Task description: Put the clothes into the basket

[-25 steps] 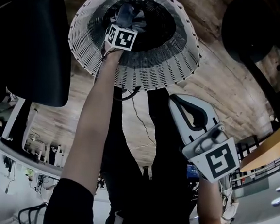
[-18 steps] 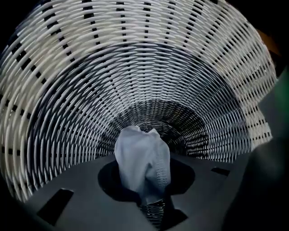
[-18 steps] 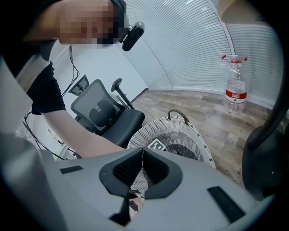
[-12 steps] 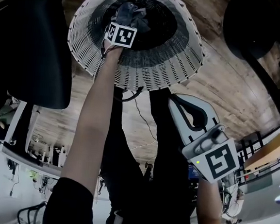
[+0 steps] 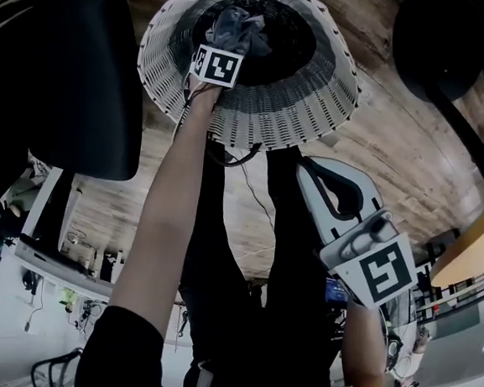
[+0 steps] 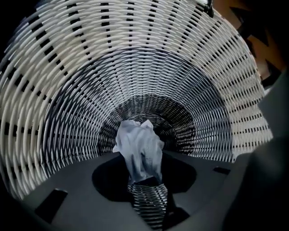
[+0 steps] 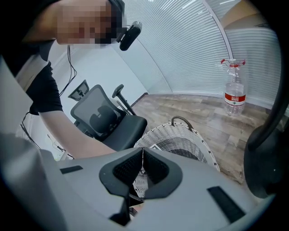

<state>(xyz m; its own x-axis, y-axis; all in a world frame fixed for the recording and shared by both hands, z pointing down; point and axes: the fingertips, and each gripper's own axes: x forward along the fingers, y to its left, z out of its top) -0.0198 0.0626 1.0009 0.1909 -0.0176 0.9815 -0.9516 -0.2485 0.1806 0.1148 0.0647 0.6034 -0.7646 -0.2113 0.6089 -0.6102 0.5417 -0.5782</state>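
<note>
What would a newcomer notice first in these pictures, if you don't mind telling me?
The white wicker basket sits at the top of the head view. The left gripper reaches down into it, a crumpled pale cloth pinched at its tips, its jaws having just been opening slightly. The right gripper hangs shut and empty, lower right.

A pale wood-plank floor (image 7: pixel 212 117) runs up to a wall of white slatted blinds (image 7: pixel 189 49), with a black office chair (image 7: pixel 106 118) standing on it and a clear, red-labelled spray bottle (image 7: pixel 235 88) near the blinds.
</note>
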